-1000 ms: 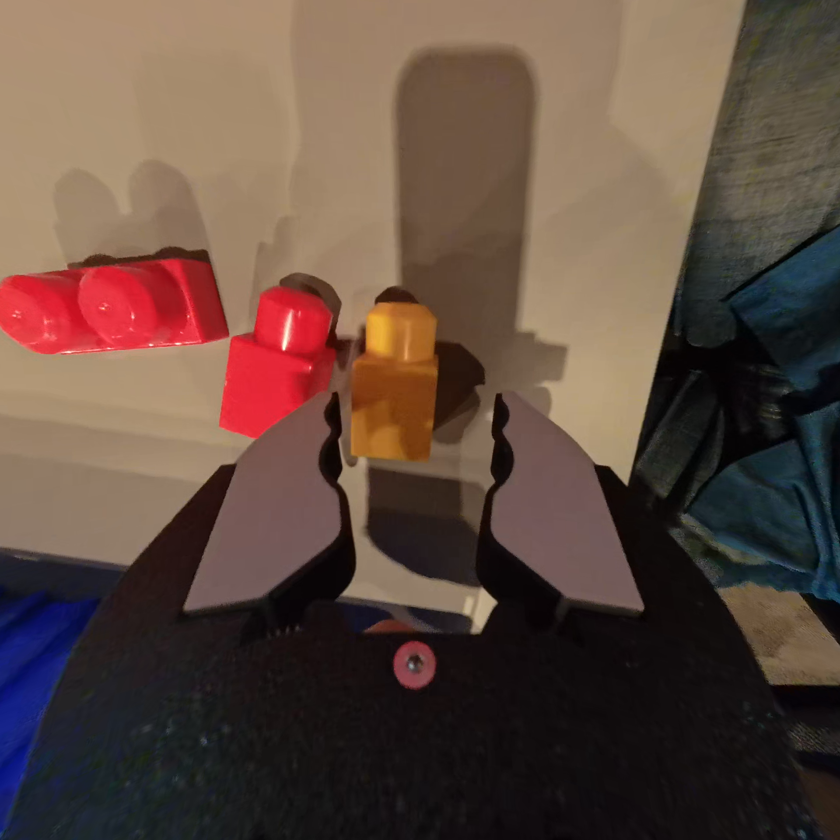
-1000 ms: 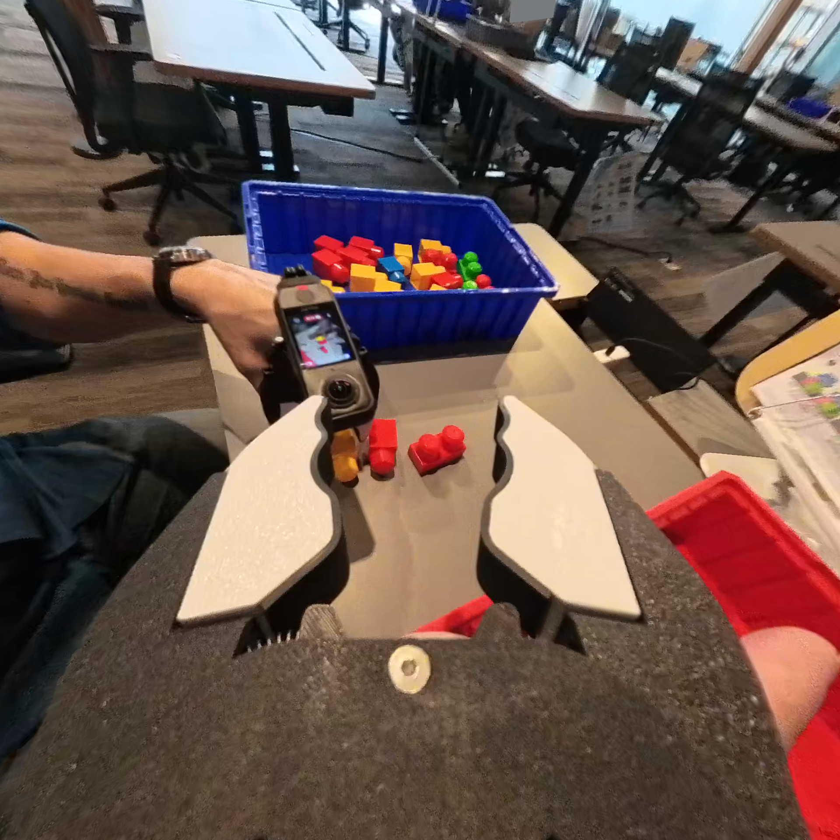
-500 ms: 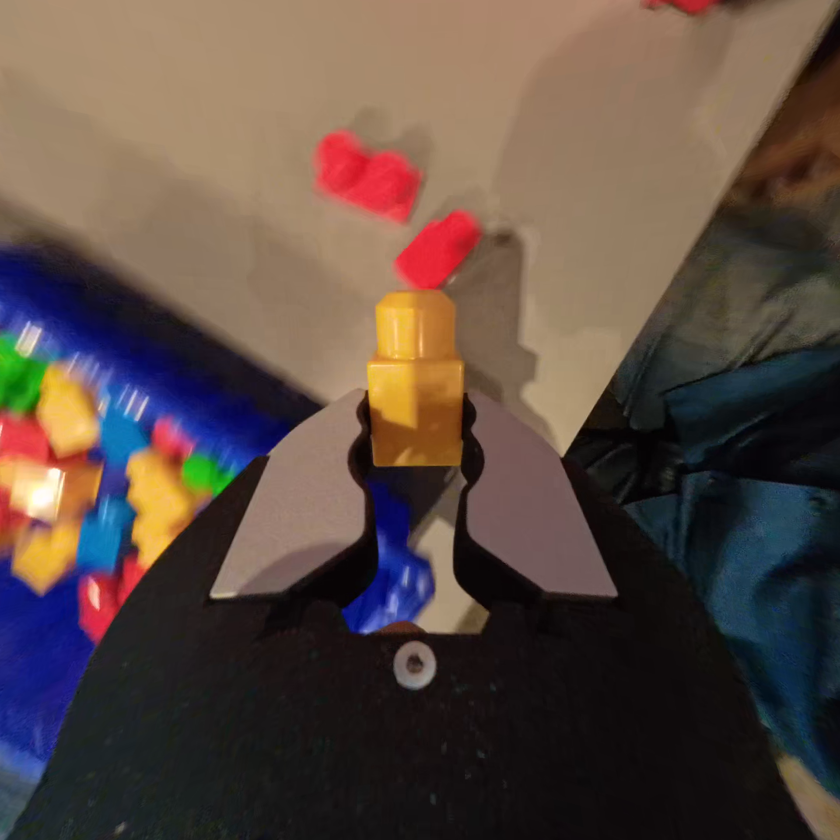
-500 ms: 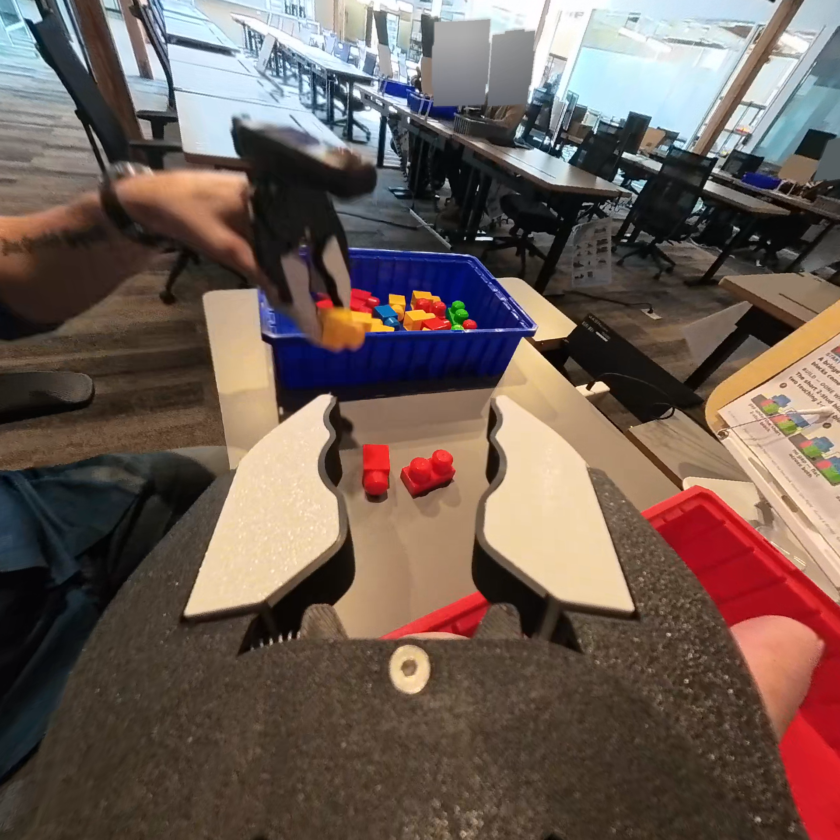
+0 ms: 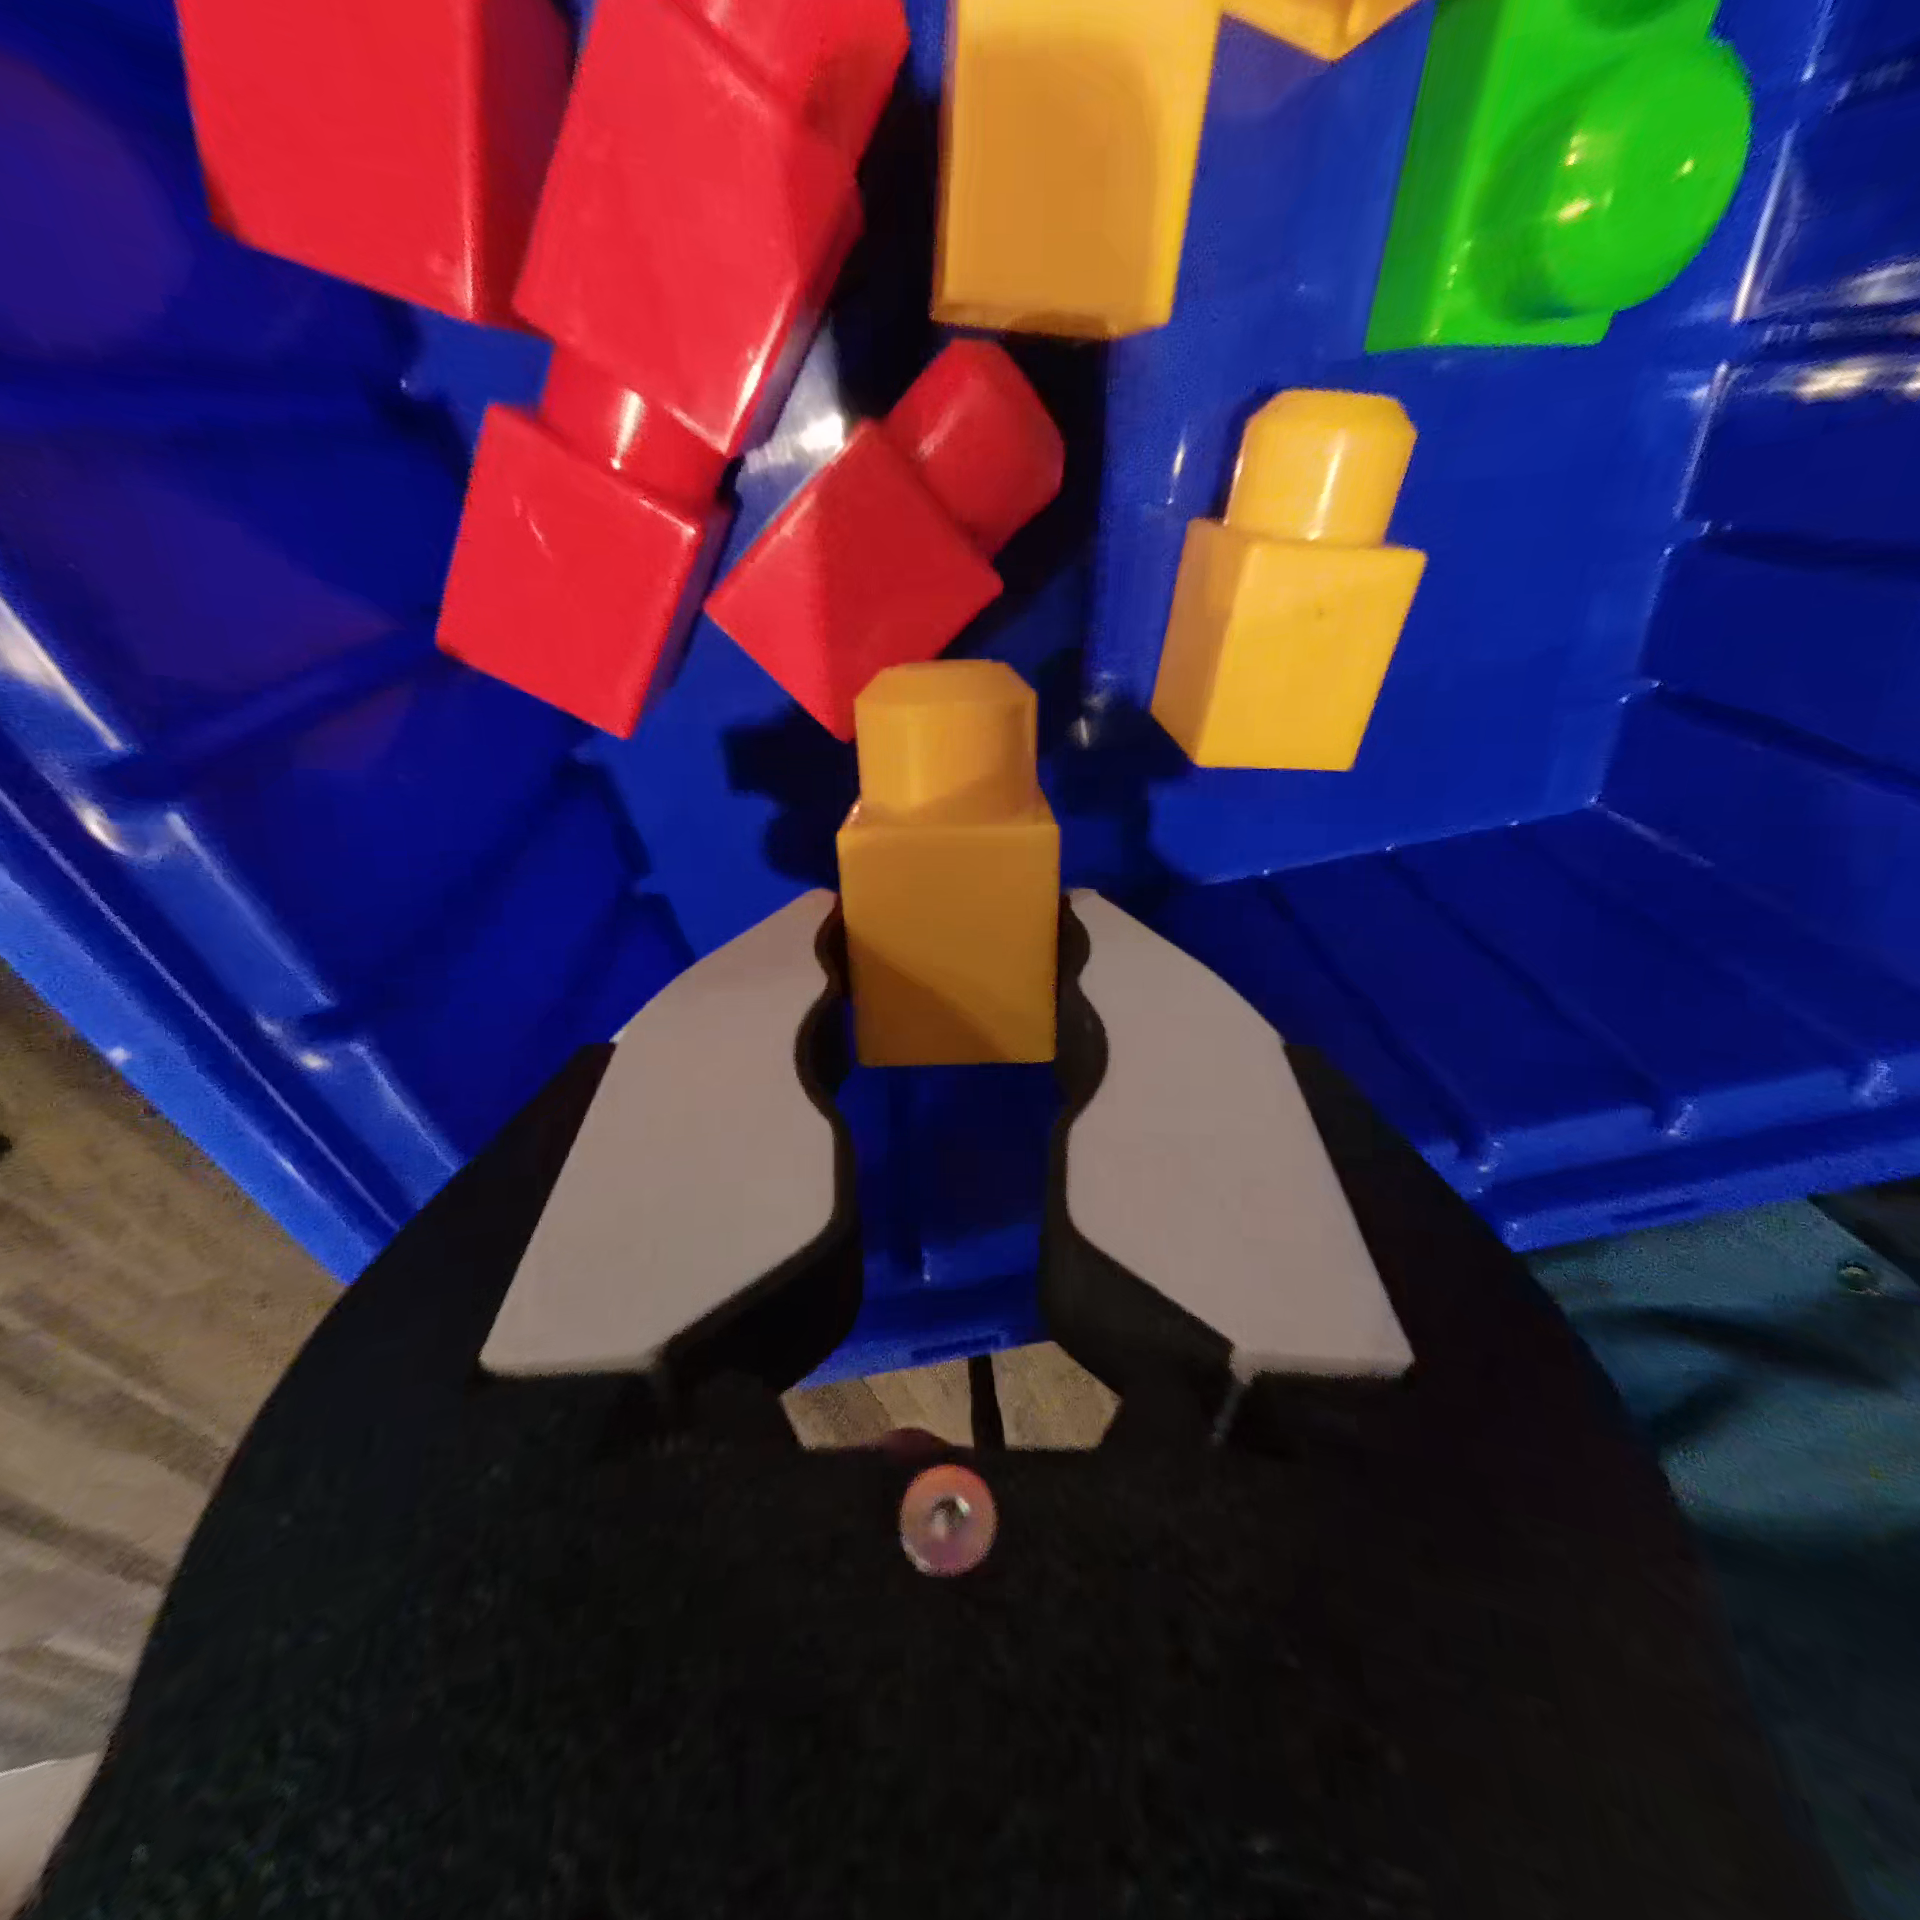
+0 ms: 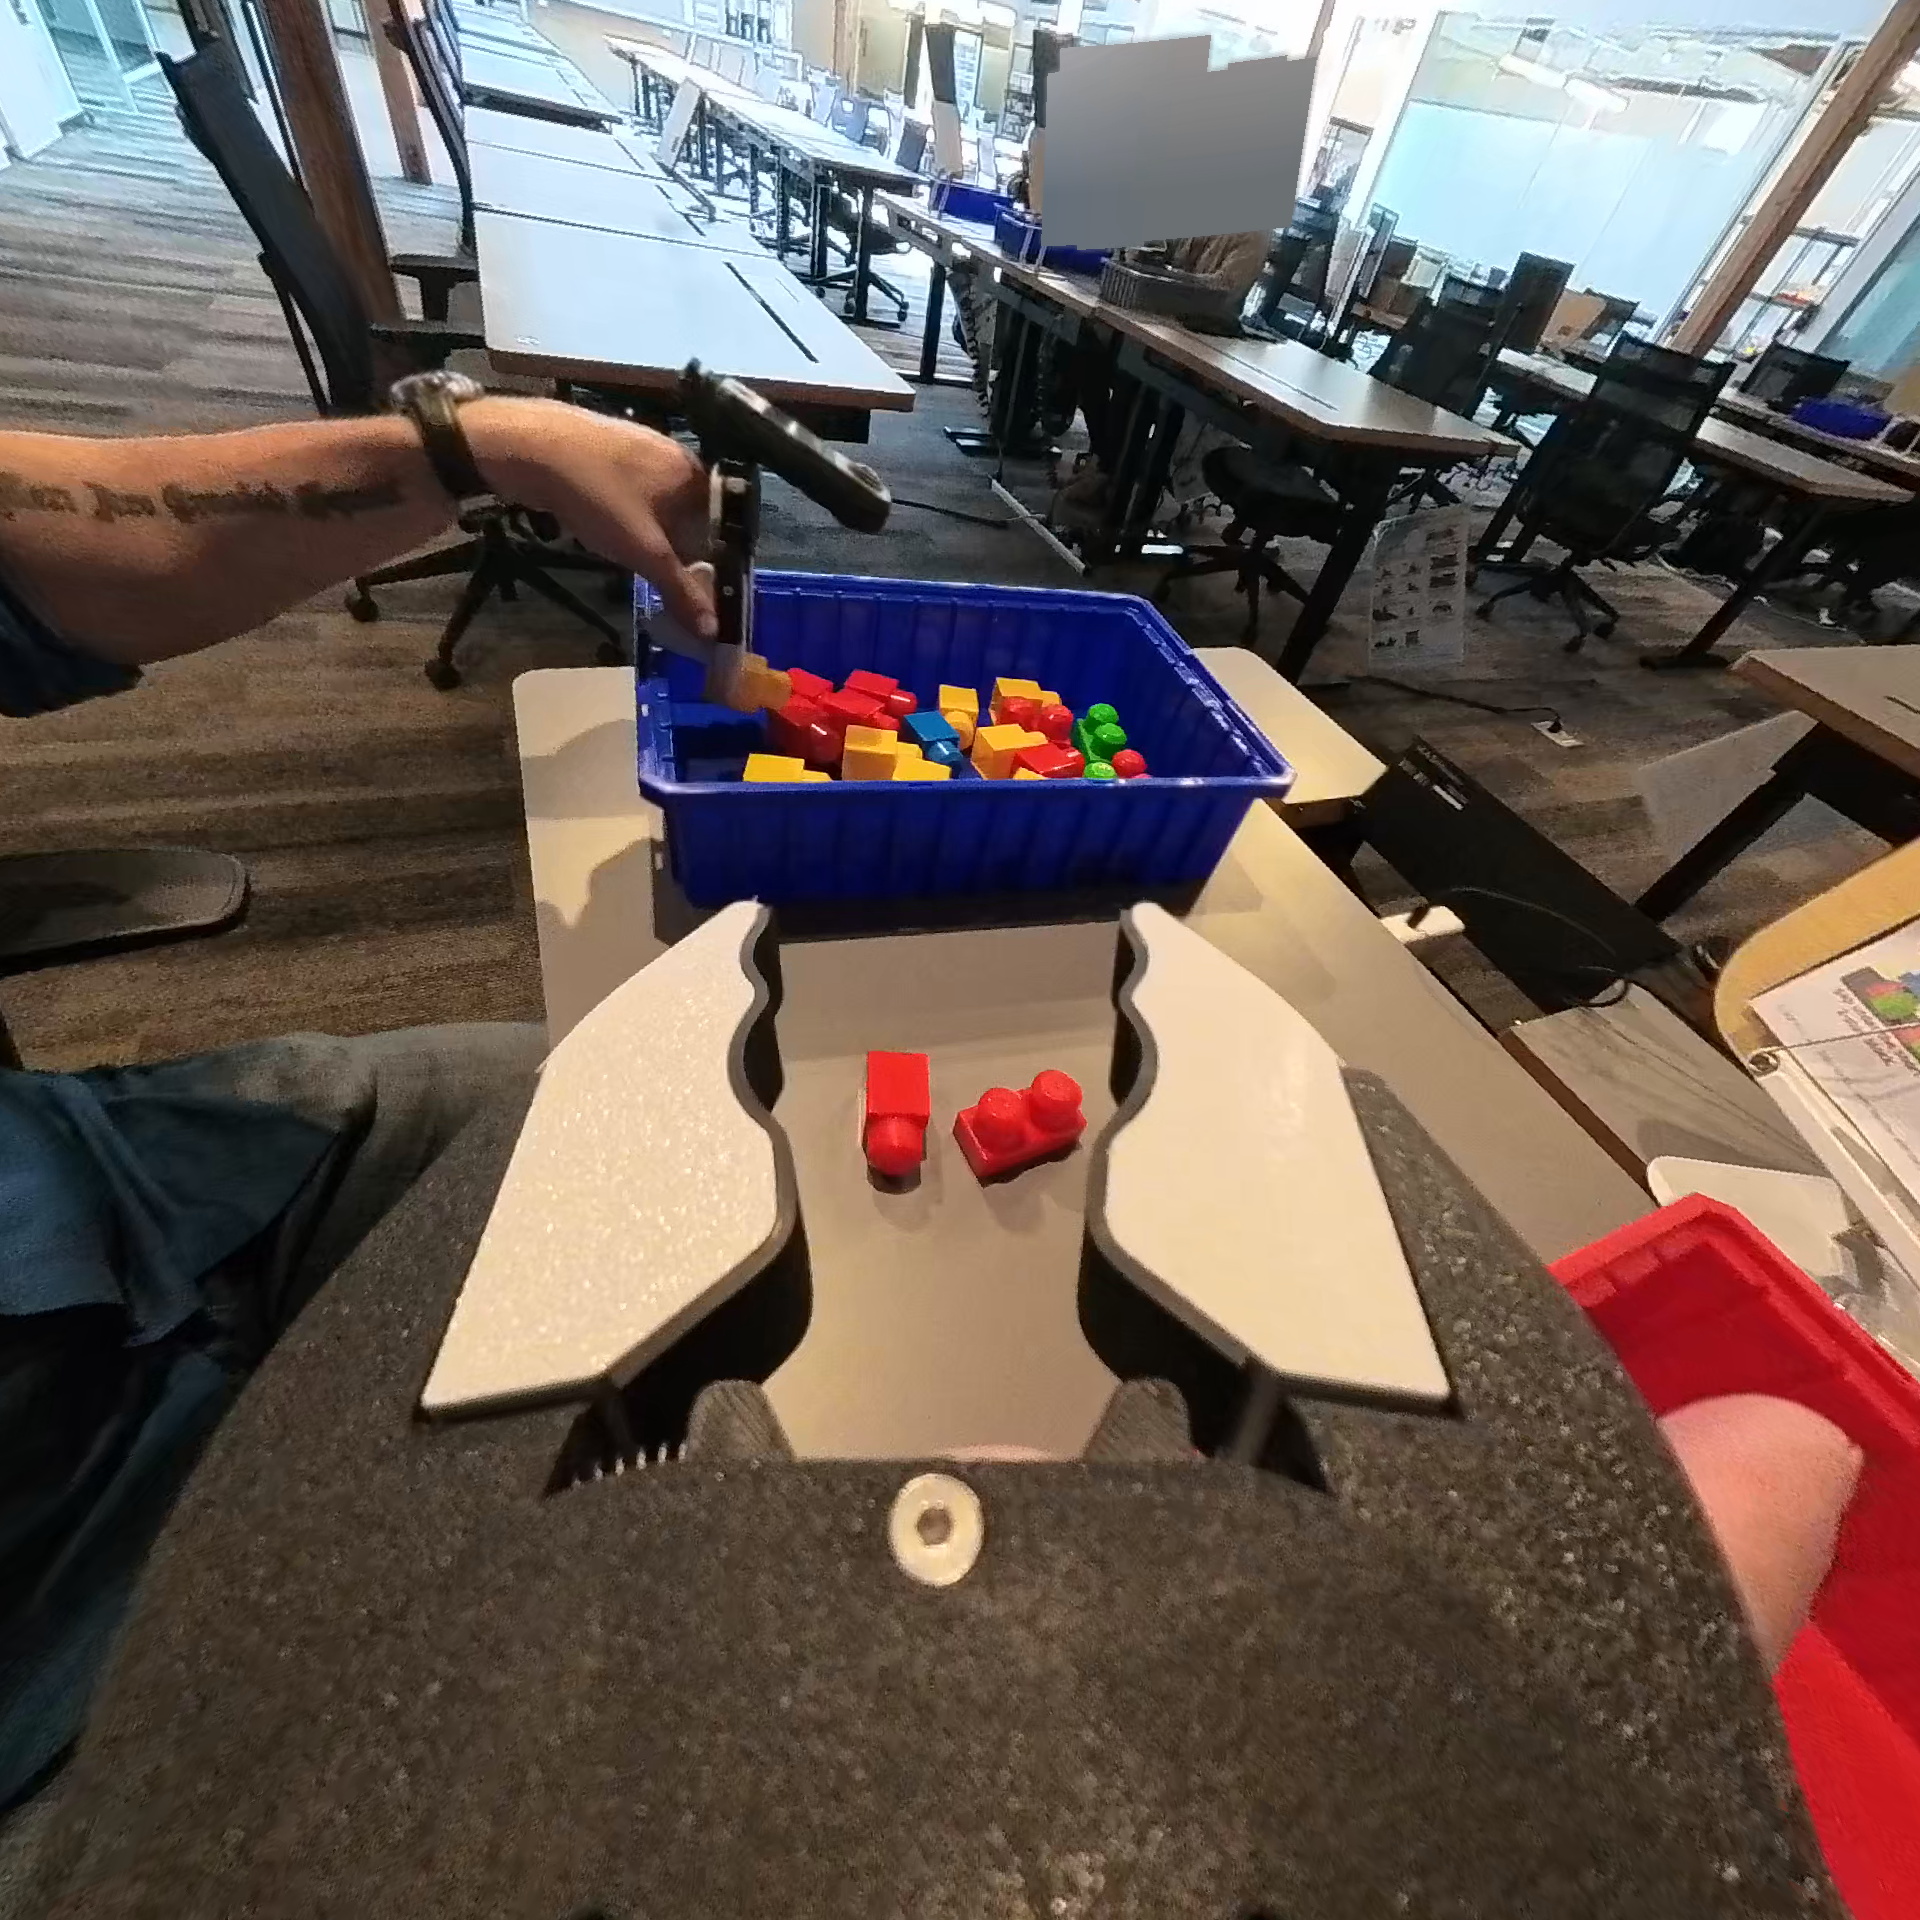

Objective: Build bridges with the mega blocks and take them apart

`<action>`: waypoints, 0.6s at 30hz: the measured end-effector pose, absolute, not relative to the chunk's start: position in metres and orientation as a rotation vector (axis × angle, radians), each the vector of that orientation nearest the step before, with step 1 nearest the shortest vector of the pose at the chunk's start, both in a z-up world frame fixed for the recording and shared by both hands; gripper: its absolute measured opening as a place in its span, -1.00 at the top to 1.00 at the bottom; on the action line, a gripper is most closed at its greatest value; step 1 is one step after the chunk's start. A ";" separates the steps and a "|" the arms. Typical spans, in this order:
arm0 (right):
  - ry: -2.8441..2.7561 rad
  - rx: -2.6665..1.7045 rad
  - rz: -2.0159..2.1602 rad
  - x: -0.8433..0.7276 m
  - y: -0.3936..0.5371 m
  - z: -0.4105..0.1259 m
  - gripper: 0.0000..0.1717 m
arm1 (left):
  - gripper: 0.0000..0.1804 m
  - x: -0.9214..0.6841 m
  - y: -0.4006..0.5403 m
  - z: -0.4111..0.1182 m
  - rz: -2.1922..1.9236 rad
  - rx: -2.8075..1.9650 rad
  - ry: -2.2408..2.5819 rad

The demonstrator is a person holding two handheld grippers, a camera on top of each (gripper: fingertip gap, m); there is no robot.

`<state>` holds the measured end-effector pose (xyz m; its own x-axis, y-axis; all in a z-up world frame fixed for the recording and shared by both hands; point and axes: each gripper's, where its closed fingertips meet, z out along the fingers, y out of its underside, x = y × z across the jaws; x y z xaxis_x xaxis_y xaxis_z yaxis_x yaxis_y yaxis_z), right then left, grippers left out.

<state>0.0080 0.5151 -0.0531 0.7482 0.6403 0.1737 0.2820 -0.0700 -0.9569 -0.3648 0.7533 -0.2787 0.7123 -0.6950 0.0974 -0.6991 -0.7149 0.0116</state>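
My left gripper is shut on a yellow one-stud block and holds it inside the blue bin, just above loose red and yellow blocks. The right wrist view shows the same gripper with the yellow block at the bin's left end. My right gripper is open and empty, hovering over the table. A red one-stud block and a red two-stud block lie on the table below it.
The blue bin holds several red, yellow, blue and green blocks at the table's far end. A red bin sits at the right edge. A person's forearm reaches in from the left. Printed sheets lie at the far right.
My left gripper closed on the yellow block on the table, lifted it and carried it into the blue bin. My right gripper stayed open over the two red blocks.
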 end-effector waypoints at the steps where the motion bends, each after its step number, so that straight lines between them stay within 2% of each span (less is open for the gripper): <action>1: -0.750 -1.661 0.346 0.006 0.516 -0.054 0.29 | 0.59 -0.367 0.755 -0.280 0.112 2.856 -1.163; 5: -0.761 -1.674 0.339 0.004 0.518 -0.057 0.29 | 0.58 -0.372 0.753 -0.286 0.071 2.779 -1.172; 9: -0.751 -1.673 0.342 0.008 0.517 -0.057 0.29 | 0.34 -0.370 0.755 -0.278 0.013 2.773 -1.217; 12: -0.741 -1.664 0.339 0.012 0.516 -0.055 0.29 | 0.28 -0.356 0.753 -0.256 -0.009 2.801 -1.298; 15: -0.739 -1.648 0.350 0.014 0.515 -0.053 0.30 | 0.39 -0.281 0.733 -0.221 0.188 2.733 -1.787; 18: -0.742 -1.644 0.365 0.013 0.516 -0.052 0.30 | 0.47 -0.180 0.661 -0.214 0.440 2.179 -2.518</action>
